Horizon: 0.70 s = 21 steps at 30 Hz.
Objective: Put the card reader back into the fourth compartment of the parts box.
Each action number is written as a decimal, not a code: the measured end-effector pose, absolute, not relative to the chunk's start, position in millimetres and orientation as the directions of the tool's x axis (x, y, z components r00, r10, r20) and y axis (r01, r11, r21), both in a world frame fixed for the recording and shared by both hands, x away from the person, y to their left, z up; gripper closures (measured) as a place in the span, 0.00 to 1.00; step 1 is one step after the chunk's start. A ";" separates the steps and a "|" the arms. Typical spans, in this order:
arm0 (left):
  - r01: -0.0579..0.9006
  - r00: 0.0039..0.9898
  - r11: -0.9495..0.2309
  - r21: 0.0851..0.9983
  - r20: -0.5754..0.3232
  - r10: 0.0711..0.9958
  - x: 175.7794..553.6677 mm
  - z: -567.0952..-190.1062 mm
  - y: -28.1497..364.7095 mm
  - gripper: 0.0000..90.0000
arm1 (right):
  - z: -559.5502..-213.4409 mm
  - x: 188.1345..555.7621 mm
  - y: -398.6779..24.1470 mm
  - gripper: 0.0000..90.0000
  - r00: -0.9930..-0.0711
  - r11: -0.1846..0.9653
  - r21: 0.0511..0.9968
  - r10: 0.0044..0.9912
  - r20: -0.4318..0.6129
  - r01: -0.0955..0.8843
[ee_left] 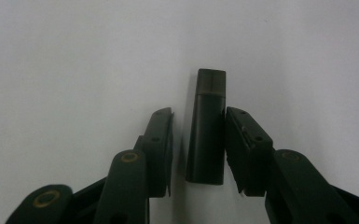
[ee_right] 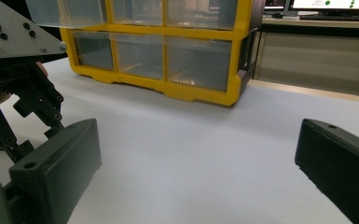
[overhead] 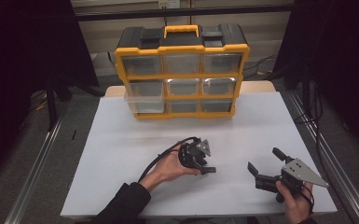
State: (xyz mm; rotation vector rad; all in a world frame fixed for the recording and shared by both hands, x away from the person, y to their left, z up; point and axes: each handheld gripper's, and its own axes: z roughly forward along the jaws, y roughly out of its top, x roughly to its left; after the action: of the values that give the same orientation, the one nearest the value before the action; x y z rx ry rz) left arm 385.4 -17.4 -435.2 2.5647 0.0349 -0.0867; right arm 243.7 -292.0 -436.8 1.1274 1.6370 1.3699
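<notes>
A white counter (overhead: 121, 154) carries a yellow-and-black organizer (overhead: 182, 70) at its far edge, with clear drawers in three rows of three and a yellow carry handle on top. The left-hand drawer of the middle row (overhead: 143, 91) sits pulled out a little from the frame; the rest look flush.

The left claw (overhead: 208, 168), held in the person's left hand (overhead: 170, 169), is low over the middle of the counter with its cable looping back toward the dark sleeve. In the left gripper view its jaws straddle a small black stick-shaped object (ee_left: 206, 126) that lies flat on the white surface. The right-side jaw lies against the object's edge, while a narrow gap shows between the object and the other jaw — so the claw is released around it, not clamped. The object has a slightly different band at its far end; what it is I cannot tell from this dim picture.

The right claw (overhead: 263, 163), in the person's right hand (overhead: 298, 203) near the counter's front right corner, is spread wide, with bare counter between its jaws. In the right gripper view the organizer's bottom row of drawers stands well beyond the jaws, and the left claw appears at the left edge.
</notes>
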 end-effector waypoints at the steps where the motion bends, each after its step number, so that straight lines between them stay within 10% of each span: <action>1: 0.036 0.998 -0.844 0.535 -0.065 0.002 385.7 -434.5 -17.4 0.71 | -436.7 243.6 -291.9 0.00 -0.366 0.055 0.983 0.931 0.014 0.177; 21: 0.095 0.995 -0.825 0.557 -0.089 0.054 387.7 -435.1 -14.4 0.82 | -436.6 243.6 -292.6 0.00 -0.366 0.056 0.983 0.931 0.013 0.177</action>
State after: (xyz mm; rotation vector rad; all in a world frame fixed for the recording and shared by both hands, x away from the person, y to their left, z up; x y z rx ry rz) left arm 387.7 -14.4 -435.1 2.5424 0.1038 -0.0920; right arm 243.6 -292.6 -436.6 1.1286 1.6374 1.3706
